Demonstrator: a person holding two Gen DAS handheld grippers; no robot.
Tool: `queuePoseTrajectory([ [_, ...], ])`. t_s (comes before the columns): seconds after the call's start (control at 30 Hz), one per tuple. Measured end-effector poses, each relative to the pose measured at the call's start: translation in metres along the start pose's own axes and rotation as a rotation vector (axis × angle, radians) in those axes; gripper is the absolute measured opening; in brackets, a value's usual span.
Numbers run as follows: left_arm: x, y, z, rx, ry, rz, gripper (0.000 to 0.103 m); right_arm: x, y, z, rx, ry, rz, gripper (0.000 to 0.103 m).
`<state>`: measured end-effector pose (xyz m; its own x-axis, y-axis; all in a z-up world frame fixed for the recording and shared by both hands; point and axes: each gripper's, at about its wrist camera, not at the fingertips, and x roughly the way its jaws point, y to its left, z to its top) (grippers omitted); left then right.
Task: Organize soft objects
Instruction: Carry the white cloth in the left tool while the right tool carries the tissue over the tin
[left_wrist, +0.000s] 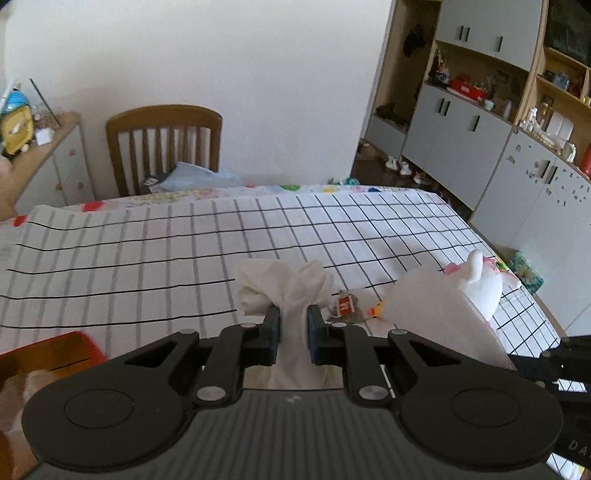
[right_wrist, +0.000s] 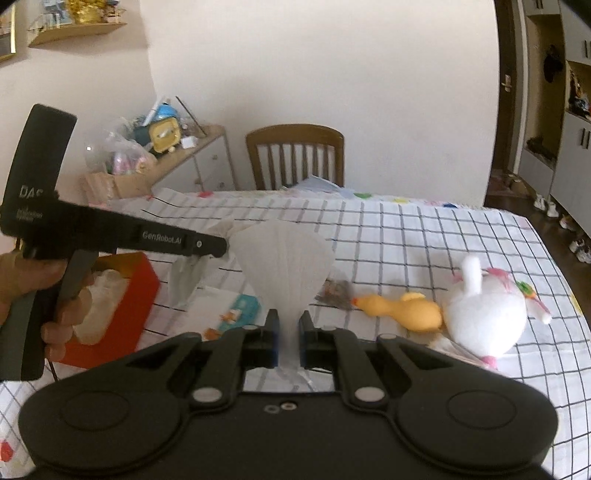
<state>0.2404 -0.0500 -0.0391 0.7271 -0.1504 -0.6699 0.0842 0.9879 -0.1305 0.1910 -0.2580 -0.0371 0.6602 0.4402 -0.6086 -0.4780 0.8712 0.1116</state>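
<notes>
Tissue (left_wrist: 291, 295), limp, featherlight and tear-prone, hangs bunched between left tongs (left_wrist: 293, 325) and right tongs (right_wrist: 289, 332), both pinching it near opposite corners, above the worktop (left_wrist: 147, 258).

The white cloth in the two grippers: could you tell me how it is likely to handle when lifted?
Probably floppy: the white cloth bunches above the left gripper and fans out from the right gripper. Likely light, since small pinches hold it up.
</notes>
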Motion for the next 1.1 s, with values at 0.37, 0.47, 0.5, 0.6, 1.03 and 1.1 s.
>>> queuePoseTrajectory([
  [0.37,-0.063,0.047,-0.02,-0.06,-0.041,0.073,0.015,-0.002,0.06,0.019,-0.058,-0.025,0.095,0.009],
  [0.47,-0.078,0.062,-0.025,-0.081,-0.052,0.097,0.015,-0.001,0.078,0.023,-0.078,-0.024,0.124,0.009],
  [0.5,-0.082,0.067,-0.027,-0.088,-0.055,0.106,0.015,0.0,0.083,0.025,-0.083,-0.023,0.132,0.009],
  [0.6,-0.095,0.081,-0.034,-0.11,-0.062,0.132,0.015,0.005,0.099,0.029,-0.102,-0.02,0.158,0.009],
  [1.03,-0.124,0.137,-0.058,-0.194,-0.062,0.245,0.015,0.042,0.159,0.044,-0.14,0.05,0.246,0.009],
  [1.1,-0.125,0.144,-0.061,-0.205,-0.057,0.263,0.015,0.05,0.167,0.045,-0.15,0.065,0.252,0.009],
])
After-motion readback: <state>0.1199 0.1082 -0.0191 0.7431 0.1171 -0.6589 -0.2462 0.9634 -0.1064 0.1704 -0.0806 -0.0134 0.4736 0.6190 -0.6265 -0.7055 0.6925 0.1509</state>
